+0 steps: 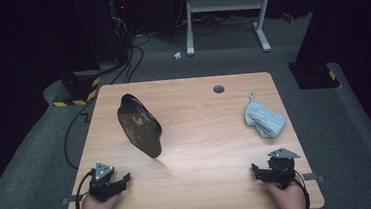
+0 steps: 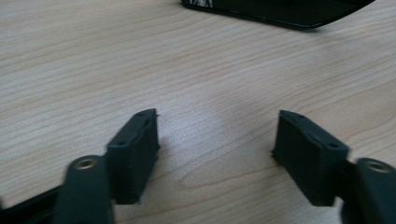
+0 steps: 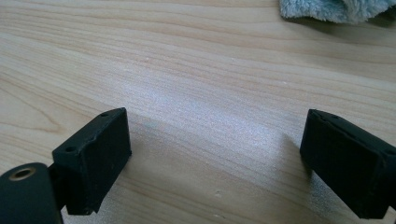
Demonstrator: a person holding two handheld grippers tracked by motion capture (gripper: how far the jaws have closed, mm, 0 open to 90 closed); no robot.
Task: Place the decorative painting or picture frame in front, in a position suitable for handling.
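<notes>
A glossy black oval plate (image 1: 140,125) with faint reddish marks lies on the left half of the wooden table (image 1: 207,148); its near edge shows in the left gripper view as a black plate rim (image 2: 280,11). A crumpled grey-blue cloth (image 1: 265,118) rests at the right, and the cloth (image 3: 336,9) sits just ahead of my right gripper's jaws. My left gripper (image 1: 122,182) (image 2: 215,140) lies low at the front left, open, with bare wood between its jaws. My right gripper (image 1: 256,171) (image 3: 215,149) lies at the front right, open and holding nothing.
A round cable hole (image 1: 218,89) sits near the table's far edge. Beyond the table, on grey carpet, stand a white desk frame (image 1: 226,16), black cables (image 1: 130,58) and a yellow-black striped base (image 1: 77,95). Bare wood stretches between the plate and the cloth.
</notes>
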